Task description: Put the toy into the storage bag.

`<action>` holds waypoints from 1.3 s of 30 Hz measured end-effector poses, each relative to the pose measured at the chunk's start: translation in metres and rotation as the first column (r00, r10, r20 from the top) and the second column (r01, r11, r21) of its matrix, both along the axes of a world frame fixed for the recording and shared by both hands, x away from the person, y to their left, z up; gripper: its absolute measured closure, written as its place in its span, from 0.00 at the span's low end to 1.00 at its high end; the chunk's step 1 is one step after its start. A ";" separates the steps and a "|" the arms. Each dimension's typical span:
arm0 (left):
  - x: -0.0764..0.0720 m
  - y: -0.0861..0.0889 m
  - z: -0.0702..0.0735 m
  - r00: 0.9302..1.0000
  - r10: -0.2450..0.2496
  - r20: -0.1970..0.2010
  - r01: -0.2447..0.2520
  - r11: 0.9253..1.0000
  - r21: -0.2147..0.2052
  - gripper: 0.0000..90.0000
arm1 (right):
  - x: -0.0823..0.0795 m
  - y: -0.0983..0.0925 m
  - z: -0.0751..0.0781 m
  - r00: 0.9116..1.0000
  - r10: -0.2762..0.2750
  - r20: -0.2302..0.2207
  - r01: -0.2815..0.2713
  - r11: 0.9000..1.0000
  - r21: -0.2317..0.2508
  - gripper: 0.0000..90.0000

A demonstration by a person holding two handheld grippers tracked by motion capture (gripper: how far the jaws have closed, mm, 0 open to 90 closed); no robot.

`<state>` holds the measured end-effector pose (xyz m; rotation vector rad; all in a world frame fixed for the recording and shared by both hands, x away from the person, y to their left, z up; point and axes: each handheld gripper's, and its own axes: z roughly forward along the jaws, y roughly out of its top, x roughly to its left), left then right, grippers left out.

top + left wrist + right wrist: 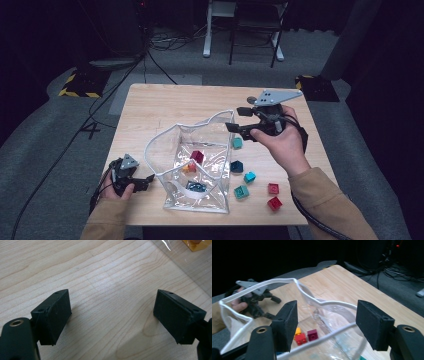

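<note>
A clear plastic bag (192,165) with a white rim stands open in the middle of the wooden table (165,105). Inside it lie a maroon brick (197,156), an orange brick (189,168) and a blue brick (196,187). My right gripper (237,119) hovers over the bag's far right rim, open and empty. In the right gripper view its jaws (327,322) frame the bag's rim (287,281), with a red brick (300,338) and the maroon brick (313,335) below. My left gripper (145,182) rests open on the table just left of the bag, nothing between its pads (112,315).
Loose bricks lie on the table right of the bag: several teal ones (237,143) (249,177) and two red ones (273,188) (274,203) near the front right edge. Cables (100,110) trail over the grey floor at left. Furniture legs (206,45) stand beyond the table.
</note>
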<state>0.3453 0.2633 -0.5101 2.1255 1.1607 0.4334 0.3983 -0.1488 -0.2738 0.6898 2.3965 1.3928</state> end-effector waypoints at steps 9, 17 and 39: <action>0.000 0.000 0.000 1.000 0.000 0.000 0.000 1.000 0.000 0.17 | 0.012 -0.026 0.003 0.996 -0.091 0.024 0.090 0.996 0.015 0.39; 0.000 0.000 0.000 1.000 0.000 0.000 0.000 1.000 0.000 0.17 | 0.030 -0.046 -0.006 0.986 -0.167 0.017 0.167 0.986 0.027 0.39; 0.000 0.000 0.000 1.000 0.001 0.000 -0.001 1.000 0.000 0.17 | 0.076 -0.062 -0.092 0.963 -0.258 -0.078 0.257 0.966 -0.026 0.39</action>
